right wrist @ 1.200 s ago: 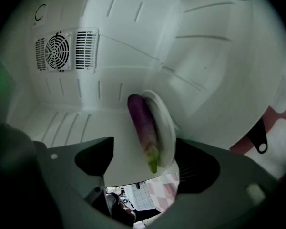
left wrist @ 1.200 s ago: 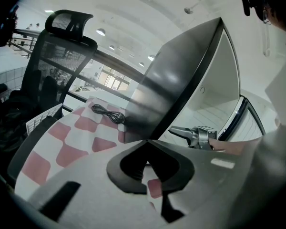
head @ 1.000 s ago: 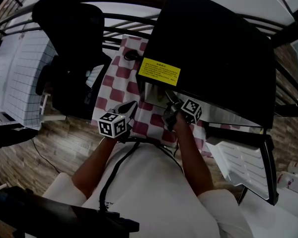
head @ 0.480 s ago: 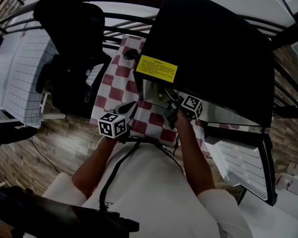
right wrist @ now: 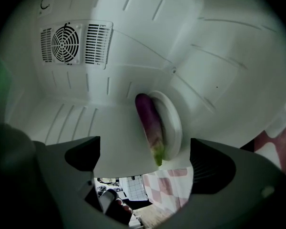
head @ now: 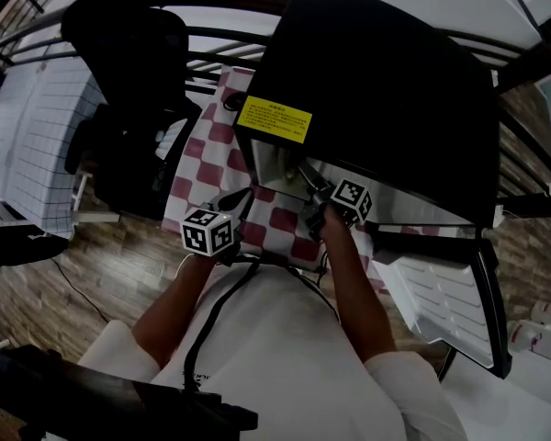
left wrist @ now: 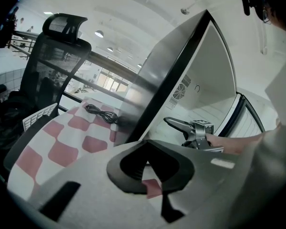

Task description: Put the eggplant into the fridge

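Resting on half-hidden plate [right wrist: 175, 120]: eggplant [right wrist: 150, 123]

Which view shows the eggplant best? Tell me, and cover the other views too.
The right gripper view: the eggplant lies on a white plate inside the fridge, purple body and green stem plain. In the head view the fridge's black top hides it; the left gripper view shows none of it.

A coiled black cable [left wrist: 101, 114] lies on the checked cloth [left wrist: 62, 151] before me; a black mesh chair [left wrist: 62, 49] stands to my left.
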Motion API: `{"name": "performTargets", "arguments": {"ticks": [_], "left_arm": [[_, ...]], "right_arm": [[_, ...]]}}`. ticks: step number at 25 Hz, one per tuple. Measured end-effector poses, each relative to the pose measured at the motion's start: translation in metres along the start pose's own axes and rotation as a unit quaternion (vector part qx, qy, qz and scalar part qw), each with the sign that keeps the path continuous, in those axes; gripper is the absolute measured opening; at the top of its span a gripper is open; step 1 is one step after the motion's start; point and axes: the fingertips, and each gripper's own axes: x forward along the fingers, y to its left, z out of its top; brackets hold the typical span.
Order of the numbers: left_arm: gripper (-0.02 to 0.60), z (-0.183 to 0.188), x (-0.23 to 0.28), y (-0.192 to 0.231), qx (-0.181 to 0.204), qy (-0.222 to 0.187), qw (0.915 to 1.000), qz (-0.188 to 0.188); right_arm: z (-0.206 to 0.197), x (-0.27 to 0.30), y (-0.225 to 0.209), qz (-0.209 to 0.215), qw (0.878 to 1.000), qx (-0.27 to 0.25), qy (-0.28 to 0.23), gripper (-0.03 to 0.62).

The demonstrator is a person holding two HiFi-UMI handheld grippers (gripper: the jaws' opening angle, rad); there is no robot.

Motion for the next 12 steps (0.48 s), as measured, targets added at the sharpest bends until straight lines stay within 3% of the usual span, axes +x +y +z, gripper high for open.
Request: {"name": "performTargets", "arguments": {"ticks": [5,8,11,12], "left_arm": [[0.005,0.0,0.001,-0.011,0.003,-0.007,1.0,-0.001],[0.005,-0.001,0.002,-0.022,0.005,-0.011,0.9999,-0.006],[0.005,-0.002,0.005,-0.034,0.009,-0.012,0.9998,-0.011],[0.005,-0.003,0.006,-0.038,0.012,-0.012,0.9998,-0.013]], "right_arm": [[-0.008,-0.016,0.004,0.024,1.0,-0.002,0.009,0.53],[-0.018,-0.035,0.007,0.049,0.999,-0.012,0.013,0.407],[-0.024,-0.059,0.007,0.06,0.998,-0.032,0.005,0.227],[-0.026,-0.066,0.008,0.064,0.997,-0.044,0.003,0.202]]}}
